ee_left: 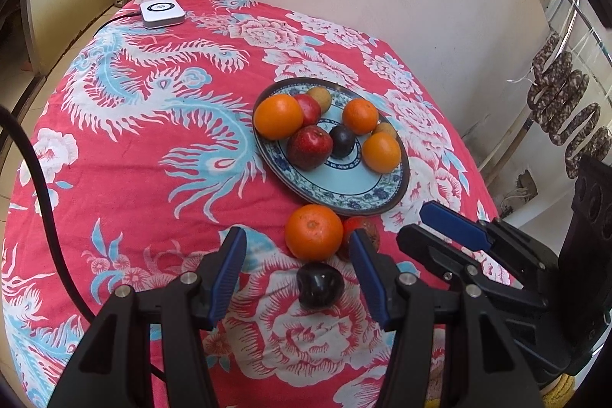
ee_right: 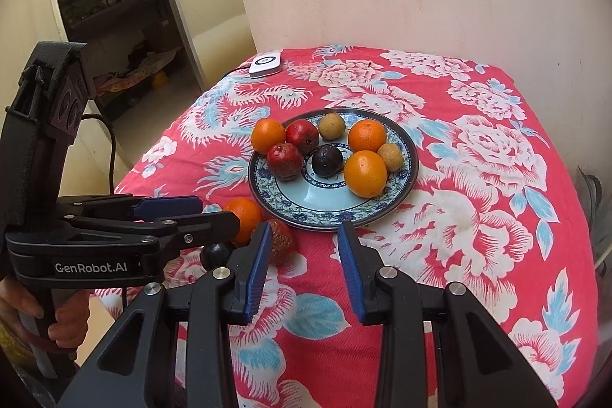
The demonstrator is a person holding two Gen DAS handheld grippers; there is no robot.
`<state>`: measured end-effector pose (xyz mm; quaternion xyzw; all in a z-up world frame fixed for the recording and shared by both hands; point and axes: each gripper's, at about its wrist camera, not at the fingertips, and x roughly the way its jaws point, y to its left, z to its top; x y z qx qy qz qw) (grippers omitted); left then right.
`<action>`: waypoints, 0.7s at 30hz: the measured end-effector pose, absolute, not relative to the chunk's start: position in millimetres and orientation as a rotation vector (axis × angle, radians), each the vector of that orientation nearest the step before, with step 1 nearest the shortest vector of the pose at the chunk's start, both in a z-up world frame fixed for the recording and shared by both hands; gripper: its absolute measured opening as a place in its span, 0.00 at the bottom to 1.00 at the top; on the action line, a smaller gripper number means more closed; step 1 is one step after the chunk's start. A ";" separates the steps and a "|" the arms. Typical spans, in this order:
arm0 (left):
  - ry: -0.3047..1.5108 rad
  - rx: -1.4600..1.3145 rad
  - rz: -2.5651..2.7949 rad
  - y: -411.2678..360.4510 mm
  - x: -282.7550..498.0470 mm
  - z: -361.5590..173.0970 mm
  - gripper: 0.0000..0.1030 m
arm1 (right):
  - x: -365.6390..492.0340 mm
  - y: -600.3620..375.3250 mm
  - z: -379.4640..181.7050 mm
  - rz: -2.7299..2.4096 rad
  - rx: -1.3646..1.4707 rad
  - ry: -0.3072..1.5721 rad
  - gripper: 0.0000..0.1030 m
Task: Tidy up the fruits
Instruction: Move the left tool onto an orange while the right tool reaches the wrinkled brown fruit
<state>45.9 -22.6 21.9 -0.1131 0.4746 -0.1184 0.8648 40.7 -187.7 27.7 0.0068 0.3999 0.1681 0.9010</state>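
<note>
Left gripper [ee_left: 296, 278] spread wide and empty, poised low over the desk [ee_left: 126, 178], fingers bracketing a dark plum [ee_left: 319, 285] lying on the red floral cloth. Just beyond the plum, touching or nearly so, a loose orange [ee_left: 313, 232], and tucked beside it a reddish, rough-skinned fruit [ee_left: 363, 234], partly hidden behind the blue pad. Right gripper [ee_right: 302, 257] likewise open and holding nothing, hovering near the plate's near rim, close alongside the left one.

Further out, a blue-and-white plate [ee_left: 344, 194] already carrying three oranges, two red fruits, one dark plum and two small tan fruits, with its near half bare. Far corner: a white square device [ee_left: 161, 11] with a cable.

Judged step: gathering the last three strays onto the plate, plum likely first. Next move probably calls for lowering the left gripper around the plum, closing gently on a smooth, round, roll-prone skin, lifting clear of the orange, then setting down on the plate's bare part. Risk: nudging the orange or reddish fruit and sending them rolling toward the desk edge.
</note>
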 end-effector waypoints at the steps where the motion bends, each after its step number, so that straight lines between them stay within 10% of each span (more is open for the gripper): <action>1: 0.996 -0.238 -0.250 -22.8 47.1 20.9 0.57 | 40.5 -188.3 27.4 0.347 0.016 0.828 0.36; 21: 1.005 -0.319 -0.319 -20.9 53.6 12.3 0.35 | 41.1 -188.9 23.1 0.349 0.031 0.845 0.36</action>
